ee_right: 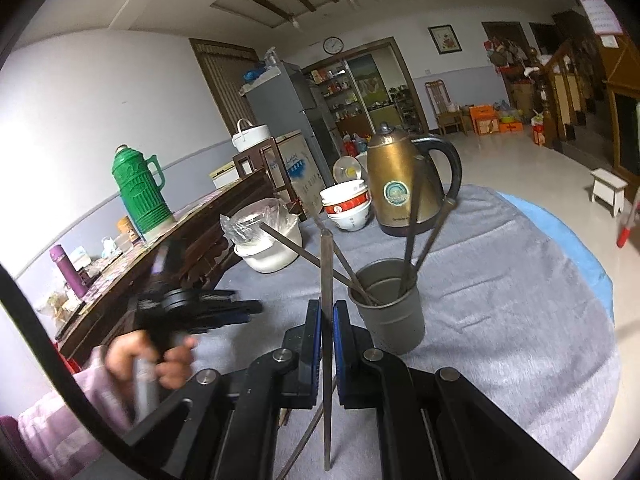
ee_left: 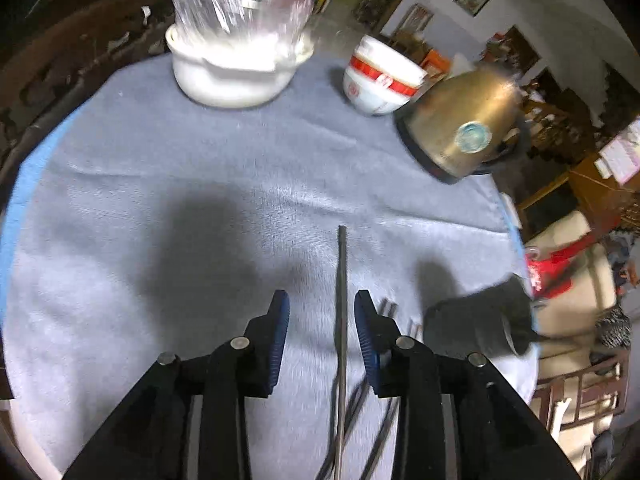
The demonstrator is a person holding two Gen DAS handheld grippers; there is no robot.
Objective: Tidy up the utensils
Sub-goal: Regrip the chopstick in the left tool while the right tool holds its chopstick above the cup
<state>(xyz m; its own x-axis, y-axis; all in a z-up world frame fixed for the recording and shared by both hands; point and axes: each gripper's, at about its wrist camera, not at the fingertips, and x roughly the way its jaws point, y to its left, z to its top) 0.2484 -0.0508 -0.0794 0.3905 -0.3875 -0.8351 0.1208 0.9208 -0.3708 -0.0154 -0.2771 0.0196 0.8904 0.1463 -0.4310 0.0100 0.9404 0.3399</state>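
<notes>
4 metal chopsticks (ee_right: 416,220) leaning in grey cup (ee_right: 390,312), 1 chopstick (ee_right: 327,320) upright beside.

Round table (ee_right: 500,280) under a grey cloth (ee_left: 180,184), blue layer at the edges. On the cloth: white pot (ee_left: 232,76) with plastic-wrapped top, far left; stacked red-and-white bowls (ee_left: 380,76) to its right; brass-coloured kettle (ee_left: 464,128) far right; grey metal cup (ee_right: 390,312) near right, chopsticks standing in it. Loose chopsticks (ee_left: 380,432) lie near edge.
</notes>
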